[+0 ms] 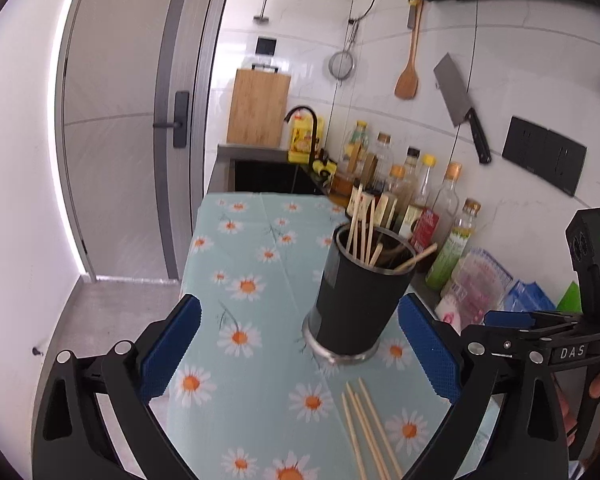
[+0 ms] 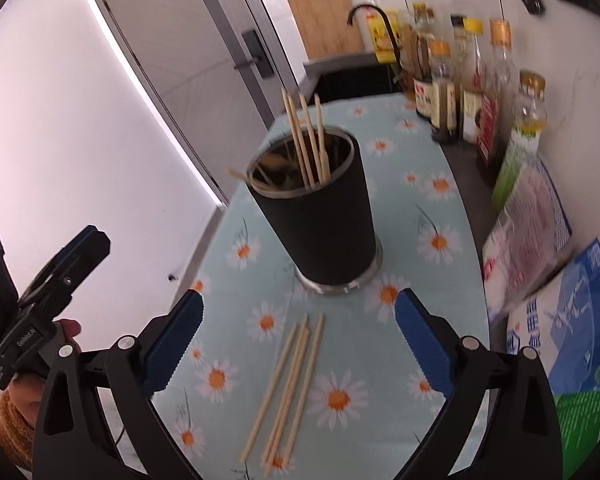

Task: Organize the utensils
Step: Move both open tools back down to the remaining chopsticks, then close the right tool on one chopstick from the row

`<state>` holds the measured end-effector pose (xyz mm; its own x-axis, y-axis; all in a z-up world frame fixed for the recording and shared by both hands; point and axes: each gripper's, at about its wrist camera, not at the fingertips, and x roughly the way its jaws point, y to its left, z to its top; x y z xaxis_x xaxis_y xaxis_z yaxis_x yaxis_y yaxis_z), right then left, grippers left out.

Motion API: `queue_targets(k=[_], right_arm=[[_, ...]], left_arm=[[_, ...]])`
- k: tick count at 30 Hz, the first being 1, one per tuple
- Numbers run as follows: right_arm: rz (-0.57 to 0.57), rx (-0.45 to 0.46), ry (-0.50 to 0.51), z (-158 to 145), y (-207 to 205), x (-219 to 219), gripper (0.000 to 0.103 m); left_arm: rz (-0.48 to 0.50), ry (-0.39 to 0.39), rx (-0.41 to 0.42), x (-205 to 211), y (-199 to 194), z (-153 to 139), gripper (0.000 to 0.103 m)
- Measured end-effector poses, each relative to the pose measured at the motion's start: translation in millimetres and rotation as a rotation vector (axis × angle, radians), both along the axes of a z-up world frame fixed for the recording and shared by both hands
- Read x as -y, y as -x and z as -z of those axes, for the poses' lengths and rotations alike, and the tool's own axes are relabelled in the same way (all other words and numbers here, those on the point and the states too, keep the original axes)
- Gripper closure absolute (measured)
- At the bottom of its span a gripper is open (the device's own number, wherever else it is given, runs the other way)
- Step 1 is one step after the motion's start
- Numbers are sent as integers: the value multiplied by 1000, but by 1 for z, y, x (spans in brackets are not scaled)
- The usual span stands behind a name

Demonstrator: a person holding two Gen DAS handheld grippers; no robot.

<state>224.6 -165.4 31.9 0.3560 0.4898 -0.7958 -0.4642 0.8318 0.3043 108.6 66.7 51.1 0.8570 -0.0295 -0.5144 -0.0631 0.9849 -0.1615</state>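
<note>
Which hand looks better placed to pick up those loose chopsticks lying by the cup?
Probably the right. The chopsticks lie between the open right gripper fingers, in front of the cup. The left gripper, also open, frames the cup, with the chopsticks off to its lower right.

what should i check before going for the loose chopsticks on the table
1. Right gripper open, nothing between its fingers: ok.
2. Left gripper open and empty: ok.
3. Loose chopsticks lying flat on the tablecloth, in front of the right gripper: ok.
4. Black cup upright, with room inside beside the chopsticks already standing in it: ok.
5. Loose chopsticks bunched closely, so picking just one: cannot tell.
6. Bottles clear of the path: ok.
</note>
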Motion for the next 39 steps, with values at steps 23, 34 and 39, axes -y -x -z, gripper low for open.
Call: queue_targets(k=[23, 34, 39], right_arm=[[20, -519, 223, 113, -4, -31, 45], [-20, -556, 371, 139, -9, -73, 69], [-37, -549, 434, 150, -7, -89, 82]], left_arm=[[56, 122, -506, -10, 0, 104, 7], [90, 136, -674, -7, -3, 129, 7], [125, 139, -712, -1, -4, 137, 7]])
